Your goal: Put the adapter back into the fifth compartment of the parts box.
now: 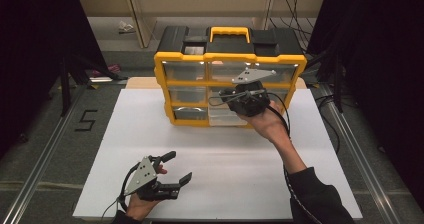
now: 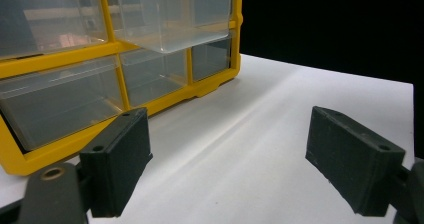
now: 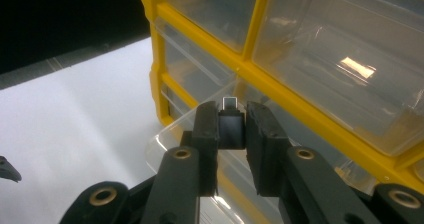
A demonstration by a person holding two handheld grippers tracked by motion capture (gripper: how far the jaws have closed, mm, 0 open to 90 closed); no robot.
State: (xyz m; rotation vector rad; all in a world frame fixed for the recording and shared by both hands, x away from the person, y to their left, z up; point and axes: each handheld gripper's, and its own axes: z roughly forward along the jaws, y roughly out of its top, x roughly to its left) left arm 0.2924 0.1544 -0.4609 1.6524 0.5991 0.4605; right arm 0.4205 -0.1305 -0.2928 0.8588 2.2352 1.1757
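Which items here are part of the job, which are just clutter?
In use:
right gripper, shut on small black plug
pulled-out clear drawer
yellow organizer

Idle or clutter:
left gripper, open over white board
debris on floor

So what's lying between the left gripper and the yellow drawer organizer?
Nothing: the high view shows bare white board from the left gripper to the organizer.

Left tool (image 1: 175,170) spread wide; right tool (image 3: 231,119) clamped.
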